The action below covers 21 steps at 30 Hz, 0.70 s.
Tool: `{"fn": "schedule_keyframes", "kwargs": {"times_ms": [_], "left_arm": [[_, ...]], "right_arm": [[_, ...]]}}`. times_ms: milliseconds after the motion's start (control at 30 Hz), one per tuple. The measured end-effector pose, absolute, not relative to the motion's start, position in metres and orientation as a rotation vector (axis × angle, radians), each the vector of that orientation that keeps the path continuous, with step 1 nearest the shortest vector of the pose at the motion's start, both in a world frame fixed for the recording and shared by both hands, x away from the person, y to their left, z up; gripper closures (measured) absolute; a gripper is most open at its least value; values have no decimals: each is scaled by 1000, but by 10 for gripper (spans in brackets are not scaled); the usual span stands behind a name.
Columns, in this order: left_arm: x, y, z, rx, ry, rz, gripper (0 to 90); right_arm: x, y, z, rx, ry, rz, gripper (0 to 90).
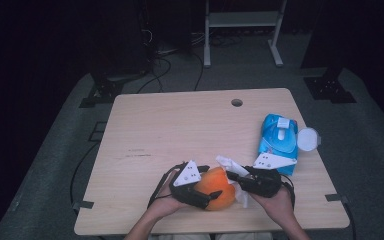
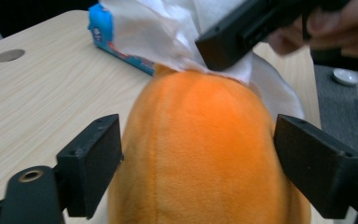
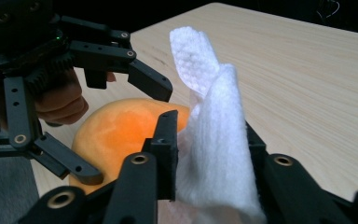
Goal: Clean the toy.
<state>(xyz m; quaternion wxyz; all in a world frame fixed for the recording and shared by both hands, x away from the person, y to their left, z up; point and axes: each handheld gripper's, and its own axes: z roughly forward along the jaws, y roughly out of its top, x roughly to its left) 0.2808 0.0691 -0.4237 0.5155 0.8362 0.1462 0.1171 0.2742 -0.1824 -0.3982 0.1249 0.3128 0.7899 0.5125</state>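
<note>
Pale wooden bench [image 1: 150, 135] under me: at its near edge my left gripper [image 2: 198, 163] fingers hold the orange plush [image 1: 216, 188] between them, while my right gripper [image 3: 209, 154] fingers pinch a white wipe [image 3: 214, 154] against its top.

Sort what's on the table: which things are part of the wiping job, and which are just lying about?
In use:
orange plush toy, between the left gripper jaws
white wipe, pinched by the right gripper

Lying about:
blue wipes pack
white round lid
</note>
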Motion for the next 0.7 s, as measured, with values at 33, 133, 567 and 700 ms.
{"fn": "schedule_keyframes", "kwargs": {"times_ms": [33,133,567,700], "left_arm": [[280,68,-424,2010,353,275,166],[281,69,-425,2012,357,268,165],[269,57,-427,2059,228,298,276],[271,60,-427,2042,246,273,276]], "right_arm": [[274,-183,-396,900,2321,1481,630],[273,-187,-388,873,2346,1459,595],[282,-192,-408,952,2380,1479,776],[286,-204,-412,1016,2334,1481,843]]}}
